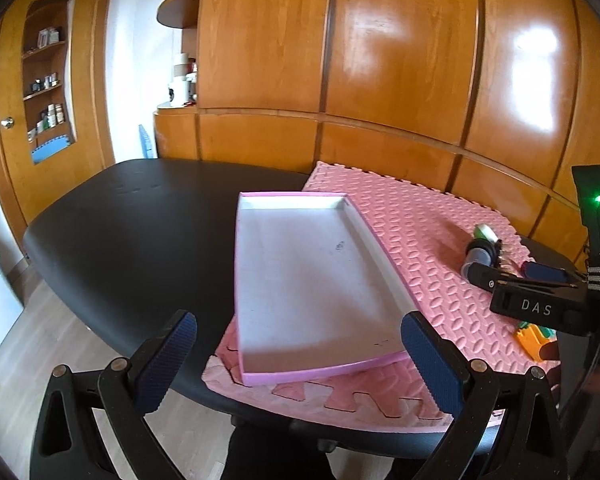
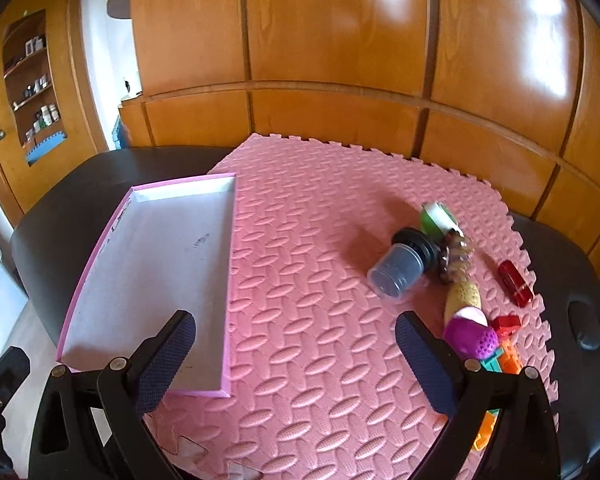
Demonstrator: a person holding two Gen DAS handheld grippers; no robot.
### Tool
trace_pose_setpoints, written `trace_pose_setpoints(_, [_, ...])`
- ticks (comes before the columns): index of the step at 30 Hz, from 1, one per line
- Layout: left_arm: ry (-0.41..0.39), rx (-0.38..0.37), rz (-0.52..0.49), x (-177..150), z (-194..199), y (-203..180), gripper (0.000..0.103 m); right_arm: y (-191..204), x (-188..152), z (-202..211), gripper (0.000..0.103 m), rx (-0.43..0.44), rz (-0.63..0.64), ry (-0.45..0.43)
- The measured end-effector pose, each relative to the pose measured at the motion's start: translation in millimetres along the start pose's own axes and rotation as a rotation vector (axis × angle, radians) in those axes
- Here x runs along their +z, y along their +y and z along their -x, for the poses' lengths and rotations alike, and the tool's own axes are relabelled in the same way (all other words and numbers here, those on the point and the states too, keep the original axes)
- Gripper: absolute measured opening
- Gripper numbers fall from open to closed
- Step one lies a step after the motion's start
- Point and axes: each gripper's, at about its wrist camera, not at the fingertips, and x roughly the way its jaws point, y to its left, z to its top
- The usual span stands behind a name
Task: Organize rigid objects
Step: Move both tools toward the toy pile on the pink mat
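Both tools spread wide and empty: left gripper (image 1: 300, 360) poised over the near end of the tray (image 1: 260, 376), right gripper (image 2: 296, 360) over bare mat (image 2: 320, 200), with the toy pile off to its right.

Tray empty, half on the mat and half on the black table (image 1: 120, 220); everything to be sorted lies in a loose heap on the mat's right side, well apart from the tray.

Likely trouble from here:
- Cup (image 2: 396, 268) on its side, smooth translucent plastic, round: apt to roll or squirt out of the pads if pinched across the curve. Dark ribbed lid (image 2: 416, 244) touching it, so a grab at one may drag the other.
- Red capsule (image 2: 515, 283), glossy and cylindrical, near the mat's far edge: a nudge could send it onto the table or off it.
- Egg (image 2: 464, 298), speckled and rounded, pressed against the purple ball (image 2: 472, 336); a clean grip on either is hard without knocking its neighbour.
- Small bricks (image 2: 508, 356), hard and angular, partly hidden behind the right finger: easy to sweep aside unseen.
- Tray light, thin-walled card with a pink rim, sitting unevenly across the mat's edge: may tip or slide if something drops onto its unsupported side.

Mat soft foam, embossed oval weave, jigsaw edges: good friction, some give. Green-and-white piece (image 2: 436, 216) behind the lid too blurred to identify
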Motion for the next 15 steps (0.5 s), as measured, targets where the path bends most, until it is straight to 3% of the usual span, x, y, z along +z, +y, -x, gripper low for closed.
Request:
trace_pose_setpoints(8, [0.049, -0.041, -0.005, -2, -7, -5, 0.103, -28, 7, 19, 0.102, -0.035, 0.014, -0.053])
trace_pose_setpoints(15, [0.056, -0.051, -0.097, -3, -11, -28, 0.103, -58, 4, 18, 0.102, -0.059, -0.008, -0.055])
